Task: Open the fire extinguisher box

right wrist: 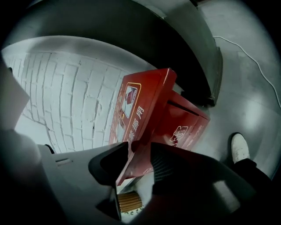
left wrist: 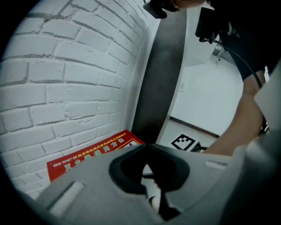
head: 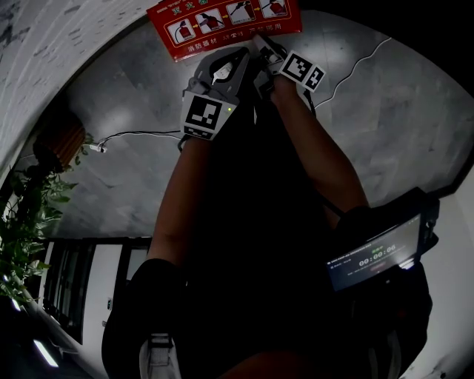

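Note:
The red fire extinguisher box [right wrist: 189,126] stands on the floor against a white brick wall. Its lid [right wrist: 142,105], printed with a pictogram and yellow characters, is tilted up off the body. My right gripper [right wrist: 139,151] is open, and the lid's lower edge runs between its jaws without being pinched. In the head view the lid [head: 222,22] lies at the top, with the right gripper [head: 261,43] at its lower edge. My left gripper [head: 241,53] hangs just beside it, below the lid. Its jaw tips meet, shut on nothing, and the red lid [left wrist: 92,154] shows behind the left gripper [left wrist: 147,146].
A white cable [head: 141,135] trails over the grey stone floor. A potted plant [head: 29,215] stands at the left. A device with a lit screen [head: 378,255] sits at the person's right side. A white shoe [right wrist: 239,147] rests near the box. A dark pillar [left wrist: 158,74] rises beside the brick wall.

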`<state>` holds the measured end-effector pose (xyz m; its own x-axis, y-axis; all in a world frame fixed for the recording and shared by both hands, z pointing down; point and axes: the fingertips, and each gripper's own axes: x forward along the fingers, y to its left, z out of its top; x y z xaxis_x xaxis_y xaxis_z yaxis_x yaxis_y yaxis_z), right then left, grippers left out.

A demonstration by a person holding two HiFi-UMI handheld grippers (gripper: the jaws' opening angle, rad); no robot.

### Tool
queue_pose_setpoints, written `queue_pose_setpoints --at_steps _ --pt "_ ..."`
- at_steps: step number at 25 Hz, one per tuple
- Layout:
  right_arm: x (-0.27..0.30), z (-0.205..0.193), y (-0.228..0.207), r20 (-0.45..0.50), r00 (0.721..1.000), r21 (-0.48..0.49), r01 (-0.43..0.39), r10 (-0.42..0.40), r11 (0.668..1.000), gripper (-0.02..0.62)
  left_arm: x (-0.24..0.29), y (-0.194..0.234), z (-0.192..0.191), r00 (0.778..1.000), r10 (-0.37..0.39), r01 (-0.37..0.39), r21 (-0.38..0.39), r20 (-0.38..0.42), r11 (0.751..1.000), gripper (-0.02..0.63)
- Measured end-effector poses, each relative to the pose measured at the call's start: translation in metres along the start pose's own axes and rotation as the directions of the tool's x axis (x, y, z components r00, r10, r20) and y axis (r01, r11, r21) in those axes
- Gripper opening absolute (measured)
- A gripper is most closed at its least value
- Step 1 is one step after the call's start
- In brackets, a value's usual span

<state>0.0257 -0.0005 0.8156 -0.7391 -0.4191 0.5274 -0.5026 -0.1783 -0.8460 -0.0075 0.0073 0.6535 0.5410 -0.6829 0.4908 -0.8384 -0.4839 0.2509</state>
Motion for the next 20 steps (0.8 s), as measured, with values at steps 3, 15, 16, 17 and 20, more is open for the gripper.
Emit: queue_pose_setpoints --at_steps 3,15,16,17,20 --pt "0.001 0.0 0.001 -0.011 1.0 0.006 0.002 -0.002 1.0 0.115 -0.001 -0.002 0.001 1.0 -0.002 0.002 0.001 0.0 1.0 0.003" --pt "-0.016 0.005 0.032 -0.022 0.996 0.004 -0.085 0.085 0.996 0.098 0.0 0.0 -0.001 0.999 0.028 -0.028 -0.005 0.026 1.0 0.003" --pt "-0.019 0.006 0.037 -0.023 0.995 -0.002 -0.093 0.093 0.996 0.098 -0.001 0.0 0.002 0.999 0.029 -0.029 -0.002 0.032 1.0 0.003" --pt "-0.022 0.007 0.046 -0.022 0.995 -0.008 -0.1 0.1 0.995 0.098 -0.003 0.001 0.008 0.999 0.029 -0.029 0.0 0.037 1.0 0.003" --pt "-0.033 0.013 0.078 -0.011 0.993 -0.031 -0.114 0.114 0.993 0.098 -0.014 0.007 0.031 0.998 0.039 -0.039 0.006 0.056 0.999 0.003"
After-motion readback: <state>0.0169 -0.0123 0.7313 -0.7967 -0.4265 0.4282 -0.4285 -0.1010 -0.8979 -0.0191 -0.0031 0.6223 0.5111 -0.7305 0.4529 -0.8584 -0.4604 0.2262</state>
